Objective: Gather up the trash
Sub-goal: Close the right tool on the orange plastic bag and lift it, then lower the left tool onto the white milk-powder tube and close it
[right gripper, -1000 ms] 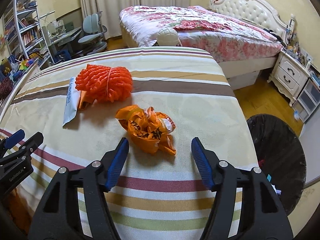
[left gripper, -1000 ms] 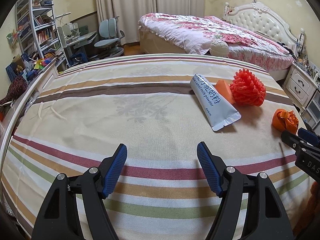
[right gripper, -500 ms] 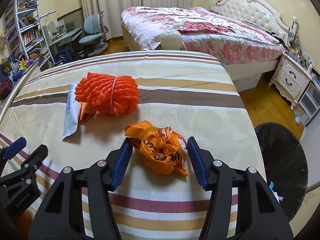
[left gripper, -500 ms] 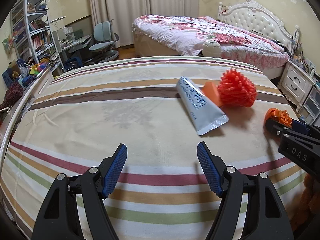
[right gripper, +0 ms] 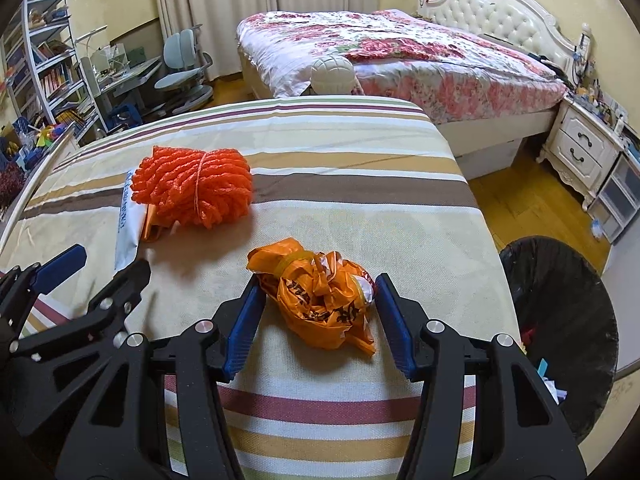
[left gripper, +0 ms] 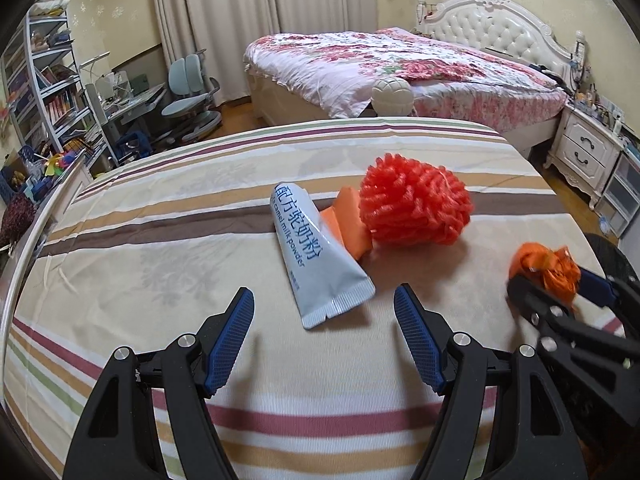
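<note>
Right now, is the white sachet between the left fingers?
No. The sachet lies on the bed beyond the left fingers, which stand open with nothing between them.

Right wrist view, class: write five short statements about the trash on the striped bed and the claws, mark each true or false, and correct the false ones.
1. The orange bag sits between the right claw fingers. True.
2. The left claw grips the white sachet. False: it is open, with the sachet's end just ahead of its fingers.
3. The red net bundle lies farther from the camera than the orange bag. True.
4. The bin stands on the bed. False: it stands on the floor beside the bed.
5. The sachet lies to the right of the net bundle. False: it lies to its left.
</note>
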{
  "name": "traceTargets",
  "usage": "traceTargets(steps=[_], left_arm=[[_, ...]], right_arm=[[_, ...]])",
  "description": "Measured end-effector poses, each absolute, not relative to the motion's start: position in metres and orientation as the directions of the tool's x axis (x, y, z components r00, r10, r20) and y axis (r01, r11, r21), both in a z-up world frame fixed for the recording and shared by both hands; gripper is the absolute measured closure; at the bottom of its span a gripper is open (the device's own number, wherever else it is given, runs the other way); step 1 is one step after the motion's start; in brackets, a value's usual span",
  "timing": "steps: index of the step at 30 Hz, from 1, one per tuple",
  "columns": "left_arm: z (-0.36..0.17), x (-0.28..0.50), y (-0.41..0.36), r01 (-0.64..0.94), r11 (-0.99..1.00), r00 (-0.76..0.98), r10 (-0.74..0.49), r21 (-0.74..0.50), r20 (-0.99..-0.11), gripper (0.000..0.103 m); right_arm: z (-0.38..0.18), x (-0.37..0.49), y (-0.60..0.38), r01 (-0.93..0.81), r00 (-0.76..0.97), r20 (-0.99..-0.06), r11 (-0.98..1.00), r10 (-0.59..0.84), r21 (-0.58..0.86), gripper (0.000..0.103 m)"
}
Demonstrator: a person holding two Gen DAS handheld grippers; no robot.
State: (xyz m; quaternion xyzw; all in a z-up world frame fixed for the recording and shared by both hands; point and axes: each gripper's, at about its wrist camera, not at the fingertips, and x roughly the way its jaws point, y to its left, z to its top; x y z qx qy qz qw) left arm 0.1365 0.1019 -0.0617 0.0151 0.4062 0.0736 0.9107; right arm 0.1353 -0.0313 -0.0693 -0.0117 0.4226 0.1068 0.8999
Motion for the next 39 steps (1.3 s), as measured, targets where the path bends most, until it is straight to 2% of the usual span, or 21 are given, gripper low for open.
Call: traceTargets(steps=[6, 16, 29, 34, 36, 39], left_arm=[[-0.066, 0.140, 0.123, -0.173, 0.984, 0.625, 0.131, 0.027, -0.770, 0.032], [-0.069, 0.130, 0.158, -0.233, 0.972, 0.605, 0.172, 0.034, -0.778, 0.032], [-0.067, 0.157, 0.158, -0.163, 0.983, 0.622, 0.165, 0.079, -0.765, 0.033], [-0.071, 0.161, 0.161, -0.107, 0.994, 0.610, 0.082, 0.021, -0.788, 0.046], [-0.071, 0.159, 0.159, -0.085, 0.996, 0.617, 0.068, 0.019, -0.784, 0.055], [-0.071, 0.154, 0.152, -0.057, 0.998, 0.627, 0.065, 0.038, -0.776, 0.061]], right_arm=[[-0.069, 0.135, -0.031, -0.208, 0.617, -0.763, 0.975, 0.191, 0.076, 0.048], [-0.071, 0.135, -0.027, -0.219, 0.612, -0.767, 0.973, 0.190, 0.067, 0.048], [-0.072, 0.139, -0.023, -0.224, 0.609, -0.774, 0.974, 0.171, 0.039, 0.048], [-0.073, 0.140, -0.020, -0.228, 0.610, -0.777, 0.974, 0.155, 0.016, 0.048], [-0.073, 0.140, -0.019, -0.228, 0.610, -0.778, 0.974, 0.152, 0.011, 0.048], [-0.073, 0.139, -0.019, -0.228, 0.611, -0.778, 0.974, 0.146, 0.003, 0.048]])
